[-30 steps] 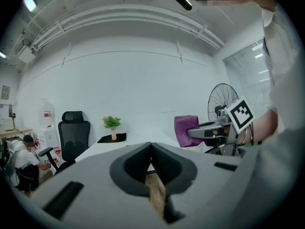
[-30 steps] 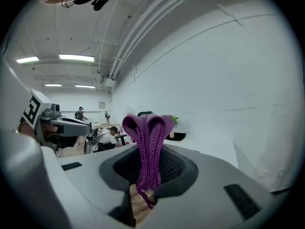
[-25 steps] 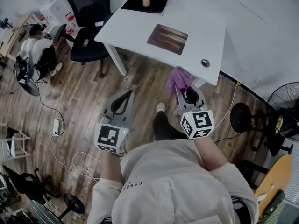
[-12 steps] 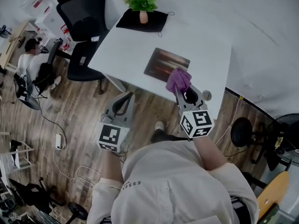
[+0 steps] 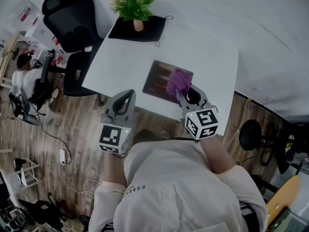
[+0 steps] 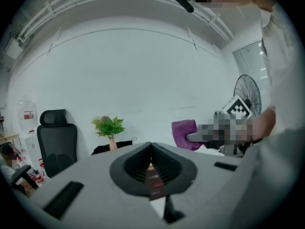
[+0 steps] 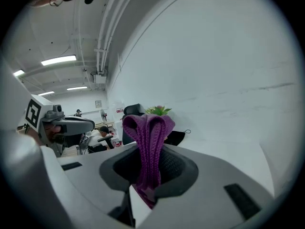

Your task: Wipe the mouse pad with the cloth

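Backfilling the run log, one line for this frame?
phase: pre-wipe | right gripper: shut on purple cloth, over mouse pad, contact unclear | left gripper: shut, empty, left of pad

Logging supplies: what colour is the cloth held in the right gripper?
Purple; the cloth shows best in the right gripper view.

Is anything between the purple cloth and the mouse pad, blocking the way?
Nothing visible does. The cloth, clamped in the right gripper, is over the right part of the mouse pad, whose surface is bare.
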Demonstrator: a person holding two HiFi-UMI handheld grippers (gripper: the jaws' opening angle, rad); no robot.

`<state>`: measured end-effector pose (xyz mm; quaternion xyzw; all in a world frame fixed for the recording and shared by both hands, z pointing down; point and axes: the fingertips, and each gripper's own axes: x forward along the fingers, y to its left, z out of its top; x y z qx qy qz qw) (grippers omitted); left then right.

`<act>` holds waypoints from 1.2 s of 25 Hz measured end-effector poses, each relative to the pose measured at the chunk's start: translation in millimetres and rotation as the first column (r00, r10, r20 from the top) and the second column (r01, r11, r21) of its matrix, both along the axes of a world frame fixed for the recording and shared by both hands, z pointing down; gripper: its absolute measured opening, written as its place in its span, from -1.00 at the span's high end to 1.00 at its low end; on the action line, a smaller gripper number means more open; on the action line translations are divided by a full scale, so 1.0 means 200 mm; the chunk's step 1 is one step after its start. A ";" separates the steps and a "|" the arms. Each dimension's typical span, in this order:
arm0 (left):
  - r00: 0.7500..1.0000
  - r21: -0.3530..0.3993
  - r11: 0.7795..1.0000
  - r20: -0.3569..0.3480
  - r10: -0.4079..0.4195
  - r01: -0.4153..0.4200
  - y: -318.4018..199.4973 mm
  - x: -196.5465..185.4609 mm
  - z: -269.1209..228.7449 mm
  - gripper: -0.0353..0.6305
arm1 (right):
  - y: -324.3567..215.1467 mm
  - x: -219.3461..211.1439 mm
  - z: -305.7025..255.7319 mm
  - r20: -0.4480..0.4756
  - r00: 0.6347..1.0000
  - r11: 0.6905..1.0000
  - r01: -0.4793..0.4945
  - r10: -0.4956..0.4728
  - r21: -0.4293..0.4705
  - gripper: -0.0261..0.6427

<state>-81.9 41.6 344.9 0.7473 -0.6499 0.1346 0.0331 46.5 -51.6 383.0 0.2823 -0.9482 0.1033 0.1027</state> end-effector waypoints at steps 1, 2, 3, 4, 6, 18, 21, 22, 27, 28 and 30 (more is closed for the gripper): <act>1.000 -0.004 1.000 -0.002 0.011 -0.011 -0.04 -0.01 0.01 0.89 | -0.03 -0.02 0.02 -0.012 1.000 1.000 -0.002 0.002 -0.006 0.65; 1.000 -0.009 1.000 -0.004 0.025 -0.025 -0.08 -0.02 0.03 0.89 | -0.05 -0.03 0.05 -0.024 1.000 1.000 -0.007 0.006 -0.015 0.65; 0.999 -0.014 0.999 -0.005 0.042 -0.042 -0.12 -0.04 0.04 0.89 | -0.07 -0.04 0.07 -0.035 0.999 1.000 -0.011 0.010 -0.026 0.65; 0.998 -0.016 0.998 -0.005 0.060 -0.060 -0.16 -0.05 0.05 0.89 | -0.09 -0.06 0.10 -0.046 0.999 0.999 -0.014 0.012 -0.039 0.65; 0.996 -0.016 0.995 -0.004 0.094 -0.094 -0.25 -0.08 0.07 0.89 | -0.15 -0.10 0.15 -0.073 0.997 0.998 -0.024 0.019 -0.063 0.65; 0.927 -0.071 0.924 -0.029 0.375 -0.376 -0.75 -0.39 0.18 0.89 | -0.42 -0.39 0.49 -0.218 0.959 0.940 -0.234 0.181 -0.247 0.65; 0.908 -0.095 0.903 -0.042 0.417 -0.419 -0.83 -0.47 0.25 0.89 | -0.47 -0.47 0.60 -0.269 0.945 0.921 -0.265 0.189 -0.286 0.65; 0.901 -0.104 0.895 -0.045 0.431 -0.433 -0.85 -0.49 0.28 0.89 | -0.48 -0.49 0.63 -0.285 0.938 0.914 -0.281 0.197 -0.293 0.65; 0.863 -0.148 0.850 -0.084 0.498 -0.505 -0.93 -0.58 0.41 0.89 | -0.55 -0.63 0.78 -0.338 0.917 0.884 -0.328 0.213 -0.333 0.65; 0.858 -0.154 0.844 -0.091 0.506 -0.514 -0.94 -0.60 0.43 0.89 | -0.55 -0.67 0.81 -0.348 0.916 0.882 -0.324 0.201 -0.343 0.65; 0.850 -0.164 0.834 -0.101 0.518 -0.527 -0.96 -0.62 0.46 0.89 | -0.56 -0.73 0.86 -0.373 0.912 0.878 -0.311 0.169 -0.364 0.65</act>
